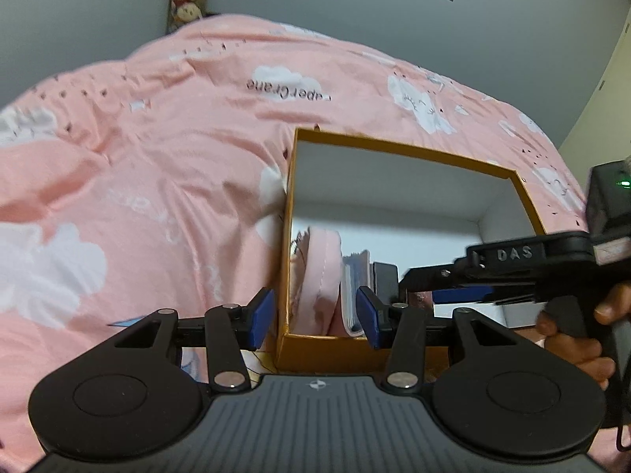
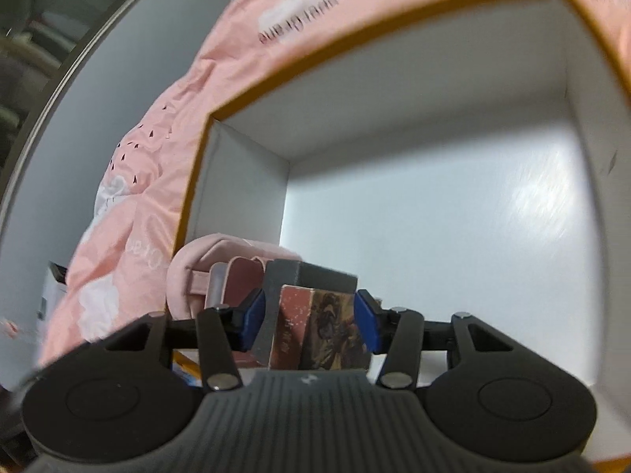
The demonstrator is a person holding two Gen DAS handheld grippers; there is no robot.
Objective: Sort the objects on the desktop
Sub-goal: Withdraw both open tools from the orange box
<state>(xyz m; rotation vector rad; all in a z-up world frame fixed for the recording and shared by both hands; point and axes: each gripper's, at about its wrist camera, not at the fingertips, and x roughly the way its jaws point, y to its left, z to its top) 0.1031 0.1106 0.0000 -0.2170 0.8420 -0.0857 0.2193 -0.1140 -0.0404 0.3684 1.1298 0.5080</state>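
My right gripper (image 2: 309,321) jaws pinch a small maroon box (image 2: 319,331) with dark printed art, inside the white-lined orange box (image 2: 394,31); my left gripper (image 1: 314,317) jaws are spread.

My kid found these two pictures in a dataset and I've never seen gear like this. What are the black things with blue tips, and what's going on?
Each is a hand-held gripper with a camera looking along its jaws. One picture is from the left gripper, open near the corner of an orange box that sits on a pink quilt. The other is from the right gripper, reaching inside that box with a small reddish carton between its jaws. A pink pouch and a grey block already lie inside.
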